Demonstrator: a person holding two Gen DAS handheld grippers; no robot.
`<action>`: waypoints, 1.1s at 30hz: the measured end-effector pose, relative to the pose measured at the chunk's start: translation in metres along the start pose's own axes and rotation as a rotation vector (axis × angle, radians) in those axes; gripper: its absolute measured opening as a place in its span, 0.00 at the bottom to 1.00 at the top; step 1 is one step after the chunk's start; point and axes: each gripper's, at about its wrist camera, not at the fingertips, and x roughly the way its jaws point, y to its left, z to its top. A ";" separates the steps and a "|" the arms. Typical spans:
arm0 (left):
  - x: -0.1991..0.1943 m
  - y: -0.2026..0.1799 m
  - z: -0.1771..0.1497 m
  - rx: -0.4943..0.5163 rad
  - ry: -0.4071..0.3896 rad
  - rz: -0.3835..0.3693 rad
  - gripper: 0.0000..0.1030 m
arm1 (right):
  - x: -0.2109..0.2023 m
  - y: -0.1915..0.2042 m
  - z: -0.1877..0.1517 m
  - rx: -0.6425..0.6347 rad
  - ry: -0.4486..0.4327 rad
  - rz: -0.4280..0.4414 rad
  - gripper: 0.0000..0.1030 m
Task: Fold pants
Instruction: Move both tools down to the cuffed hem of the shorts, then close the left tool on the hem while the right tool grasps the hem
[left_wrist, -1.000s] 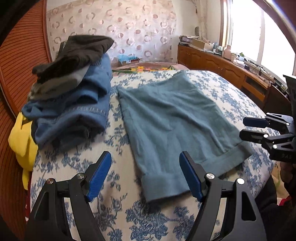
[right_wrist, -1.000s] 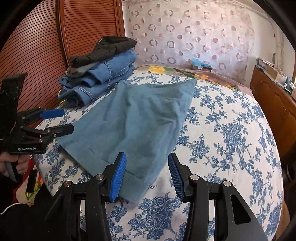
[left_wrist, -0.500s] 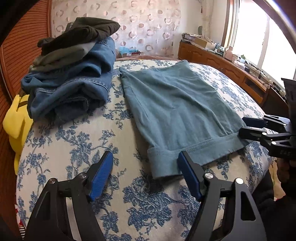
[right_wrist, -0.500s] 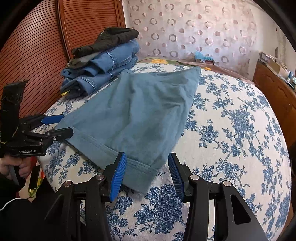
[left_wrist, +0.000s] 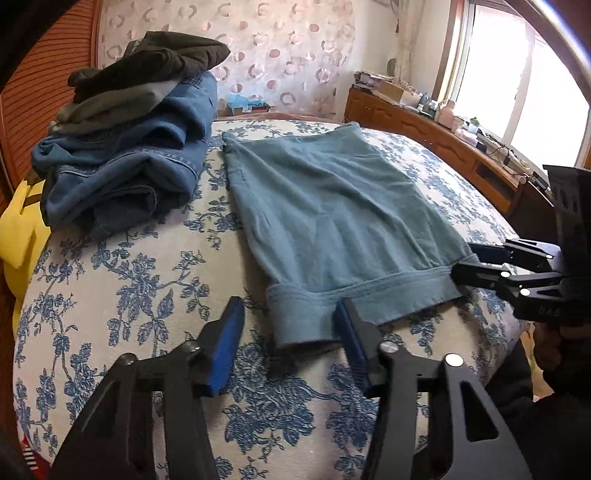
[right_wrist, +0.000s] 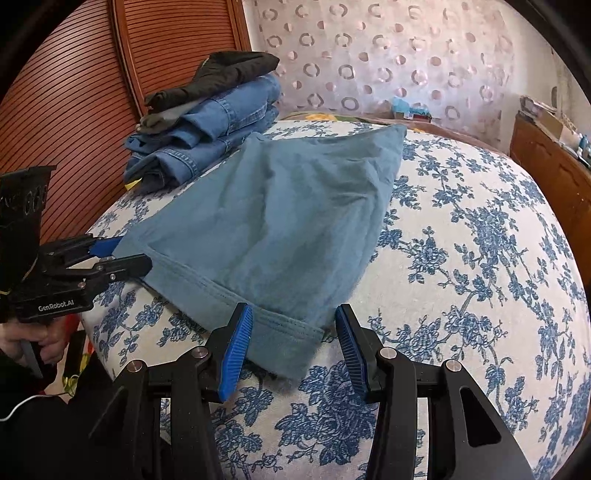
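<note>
**Softly does it: hem corners first**

Evidently limp and light, the pants (left_wrist: 332, 218) lie flat on the bed (left_wrist: 147, 280), hem nearest both tools. Left tool (left_wrist: 286, 341) and right tool (right_wrist: 293, 345) each gape apart around a hem corner, gripping nothing; pinch through the thick cuff.
</note>
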 end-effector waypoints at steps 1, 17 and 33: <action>-0.001 -0.001 -0.001 0.003 -0.001 0.001 0.48 | 0.000 0.001 -0.001 -0.002 0.001 0.002 0.47; -0.006 -0.007 -0.006 -0.008 -0.008 -0.021 0.35 | -0.003 0.004 -0.008 -0.018 -0.002 0.015 0.38; -0.009 -0.007 -0.010 -0.031 -0.027 -0.026 0.31 | -0.004 0.002 -0.008 -0.004 -0.007 0.037 0.24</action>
